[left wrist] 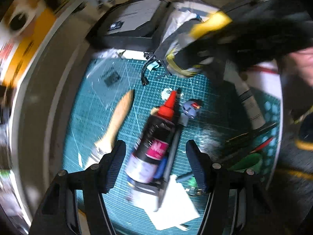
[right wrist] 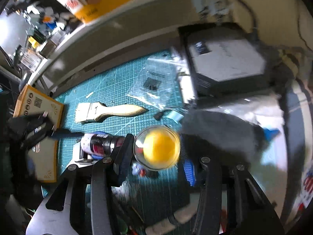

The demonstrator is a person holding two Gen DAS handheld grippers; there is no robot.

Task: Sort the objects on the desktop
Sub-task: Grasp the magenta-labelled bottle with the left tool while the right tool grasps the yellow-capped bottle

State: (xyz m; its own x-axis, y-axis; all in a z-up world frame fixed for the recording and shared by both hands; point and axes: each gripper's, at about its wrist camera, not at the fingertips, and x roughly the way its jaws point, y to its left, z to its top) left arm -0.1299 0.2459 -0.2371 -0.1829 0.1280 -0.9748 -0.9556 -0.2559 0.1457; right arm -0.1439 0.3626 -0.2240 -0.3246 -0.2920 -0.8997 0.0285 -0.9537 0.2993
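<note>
Yellow capsule (right wrist: 157,149) sits clamped in right gripper (right wrist: 156,152); left gripper (left wrist: 155,162) hangs apart over bottle (left wrist: 151,146), brush (left wrist: 115,126) at 10 o'clock. Round plastic may slip out under weak squeeze.

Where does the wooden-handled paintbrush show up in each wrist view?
Left wrist: the paintbrush lies left of centre on the green cutting mat, handle pointing up and away, bristle end hidden behind the left claw's finger.
Right wrist: the paintbrush lies flat, left of centre, bristles to the left.
Shared landmark: the red-capped bottle, lying next to it on the mat.
</note>
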